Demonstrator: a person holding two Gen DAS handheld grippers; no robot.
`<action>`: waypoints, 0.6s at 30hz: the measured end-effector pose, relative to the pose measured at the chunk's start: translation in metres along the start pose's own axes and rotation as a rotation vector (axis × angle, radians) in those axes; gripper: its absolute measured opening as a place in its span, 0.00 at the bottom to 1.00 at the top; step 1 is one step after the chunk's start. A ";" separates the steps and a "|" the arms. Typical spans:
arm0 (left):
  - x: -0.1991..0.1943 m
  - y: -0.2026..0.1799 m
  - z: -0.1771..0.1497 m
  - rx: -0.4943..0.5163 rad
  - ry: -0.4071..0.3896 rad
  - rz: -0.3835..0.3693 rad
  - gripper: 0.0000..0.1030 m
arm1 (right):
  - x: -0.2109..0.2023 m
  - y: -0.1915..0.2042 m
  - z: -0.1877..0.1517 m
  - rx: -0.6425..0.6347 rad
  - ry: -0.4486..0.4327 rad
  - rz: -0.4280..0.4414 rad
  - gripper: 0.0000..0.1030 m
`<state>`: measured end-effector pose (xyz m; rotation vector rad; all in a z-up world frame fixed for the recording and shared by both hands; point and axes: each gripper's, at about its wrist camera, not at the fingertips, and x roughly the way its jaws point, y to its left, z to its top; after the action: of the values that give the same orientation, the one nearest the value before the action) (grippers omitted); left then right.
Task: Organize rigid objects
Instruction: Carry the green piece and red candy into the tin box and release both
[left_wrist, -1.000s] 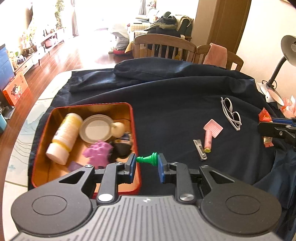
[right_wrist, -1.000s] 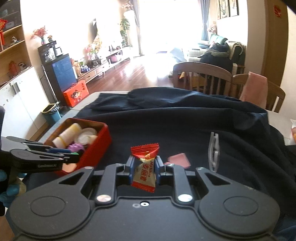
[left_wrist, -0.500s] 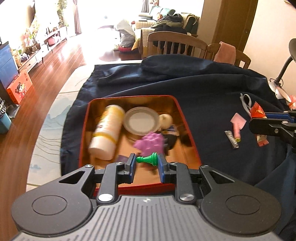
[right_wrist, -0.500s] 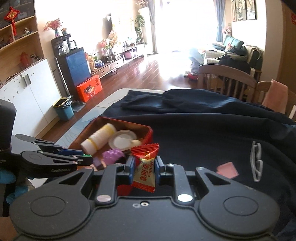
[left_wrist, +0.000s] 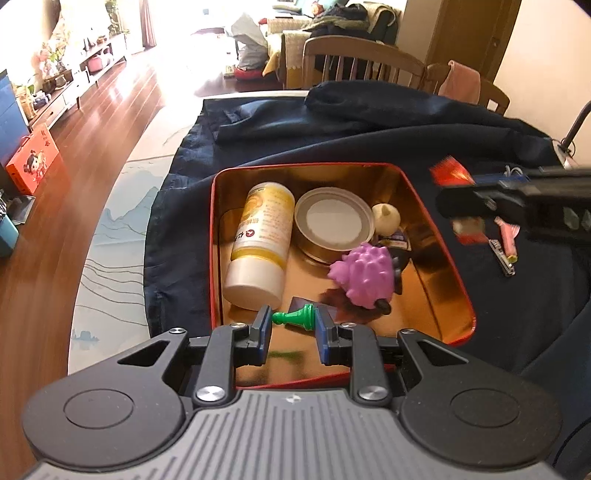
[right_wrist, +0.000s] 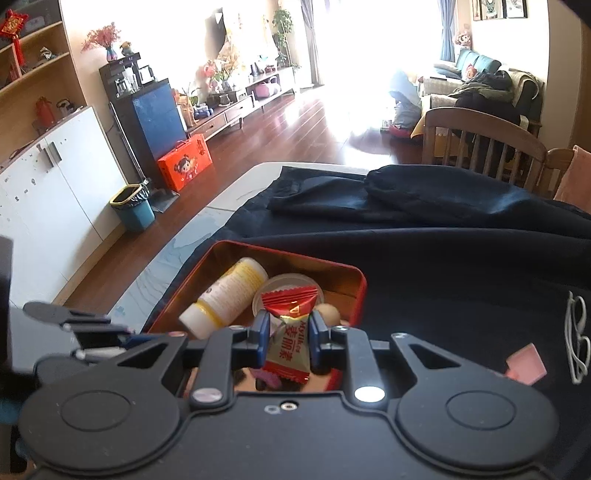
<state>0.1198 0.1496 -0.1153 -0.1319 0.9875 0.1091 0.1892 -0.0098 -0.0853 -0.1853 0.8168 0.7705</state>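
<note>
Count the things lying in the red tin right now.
6 visible in the tin: bottle left, round lid centre, pale ball far right, purple spiky toy, dark toy behind it, dark card near front. More may be hidden.

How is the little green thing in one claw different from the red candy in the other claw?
The green pawn is plain, hard plastic; the red candy is in a crinkly printed wrapper. The pawn lies sideways between the left gripper pads, while the candy stands upright in the right gripper. The pawn looks slimmer. Both are clamped and held over the red tin.
</note>
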 end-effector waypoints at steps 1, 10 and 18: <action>0.002 0.000 0.001 0.005 0.005 -0.003 0.23 | 0.005 0.001 0.002 -0.004 0.006 -0.001 0.20; 0.019 -0.003 0.000 0.022 0.041 -0.008 0.23 | 0.047 0.010 0.010 -0.016 0.073 -0.007 0.20; 0.032 -0.002 0.000 0.016 0.067 0.011 0.23 | 0.073 0.015 0.011 -0.004 0.128 -0.001 0.21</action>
<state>0.1381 0.1487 -0.1422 -0.1162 1.0555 0.1079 0.2172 0.0450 -0.1282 -0.2407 0.9366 0.7652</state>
